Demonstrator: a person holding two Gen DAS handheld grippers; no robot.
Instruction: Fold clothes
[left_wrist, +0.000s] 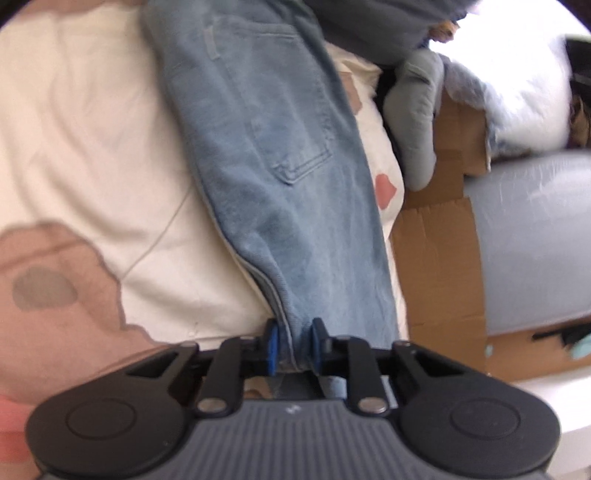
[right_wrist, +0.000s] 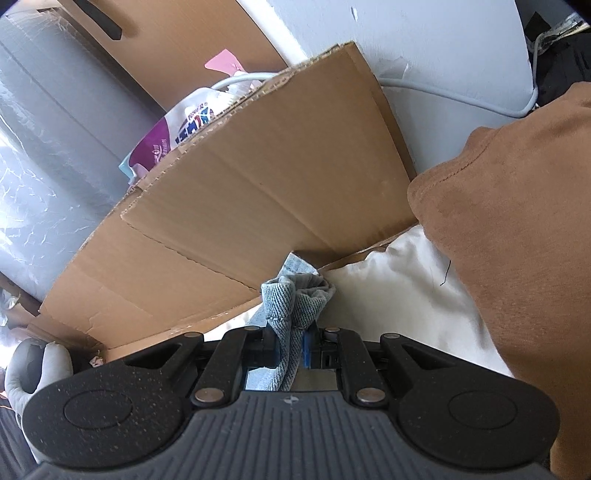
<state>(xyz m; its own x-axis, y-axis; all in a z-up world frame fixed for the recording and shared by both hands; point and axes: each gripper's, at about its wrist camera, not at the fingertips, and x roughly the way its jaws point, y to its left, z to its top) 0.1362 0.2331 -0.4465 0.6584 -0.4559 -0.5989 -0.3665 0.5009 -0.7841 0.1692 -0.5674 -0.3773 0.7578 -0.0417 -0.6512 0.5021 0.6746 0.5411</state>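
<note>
Light blue jeans (left_wrist: 266, 147) lie stretched along a cream bedspread (left_wrist: 92, 147), back pocket up, running away from me in the left wrist view. My left gripper (left_wrist: 294, 345) is shut on the near end of the jeans, with a fold of denim pinched between its blue pads (left_wrist: 271, 345). In the right wrist view my right gripper (right_wrist: 291, 347) is shut on a bunched end of the jeans (right_wrist: 295, 295), which sticks up crumpled between the pads above a white cover (right_wrist: 399, 295).
A cardboard box (left_wrist: 436, 258) stands against the bed's right side; its flaps (right_wrist: 258, 184) rise just beyond the right gripper. A brown garment (right_wrist: 517, 221) lies on the bed at right. Grey clothing (left_wrist: 417, 122) hangs over the box. Plastic-wrapped grey bulk (left_wrist: 535, 240) lies beyond.
</note>
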